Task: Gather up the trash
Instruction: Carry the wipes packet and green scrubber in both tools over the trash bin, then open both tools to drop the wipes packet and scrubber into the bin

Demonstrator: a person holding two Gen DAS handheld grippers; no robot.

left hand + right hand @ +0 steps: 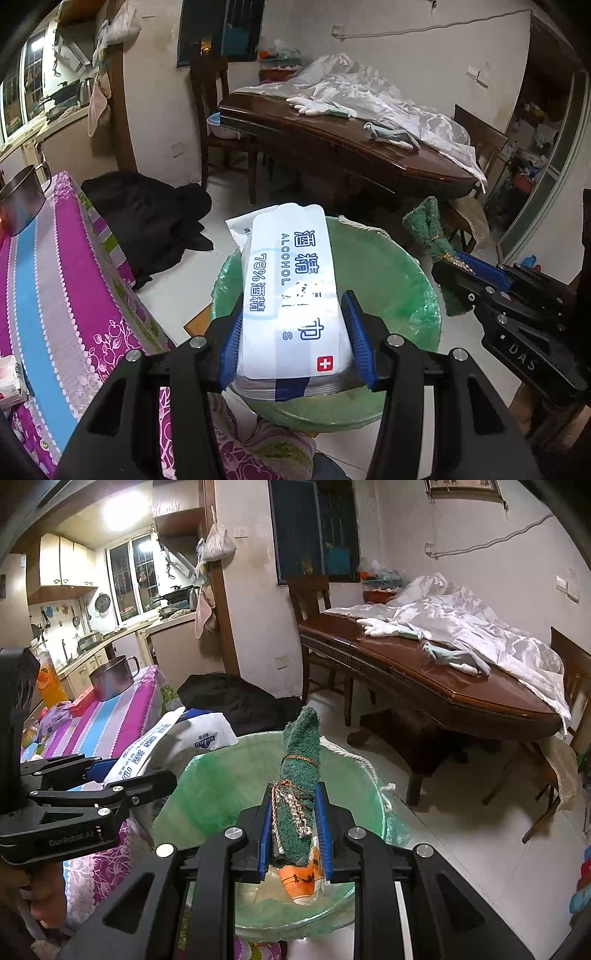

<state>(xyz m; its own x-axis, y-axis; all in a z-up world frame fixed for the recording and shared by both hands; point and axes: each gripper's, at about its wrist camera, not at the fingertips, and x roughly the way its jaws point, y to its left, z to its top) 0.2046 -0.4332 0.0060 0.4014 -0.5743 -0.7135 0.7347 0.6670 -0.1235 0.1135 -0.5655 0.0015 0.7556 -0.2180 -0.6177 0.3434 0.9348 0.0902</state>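
Note:
My left gripper (295, 325) is shut on a white alcohol wipes pack (291, 291) and holds it over the green-lined trash bin (399, 266). The pack also shows in the right wrist view (177, 738), left of the bin (229, 775). My right gripper (293, 812) is shut on a rolled green scrubbing cloth (301, 753) tied with cord, held over the bin. That cloth shows in the left wrist view (430, 229) at the right, in the right gripper (458, 269). An orange cup (301, 880) lies inside the bin.
A low table with a purple and blue striped cloth (48, 280) stands left of the bin, with a metal pot (110, 677) on it. A black bag (147, 218) lies on the floor behind. A dark wooden table (443, 686) with gloves and plastic sheet stands at the right.

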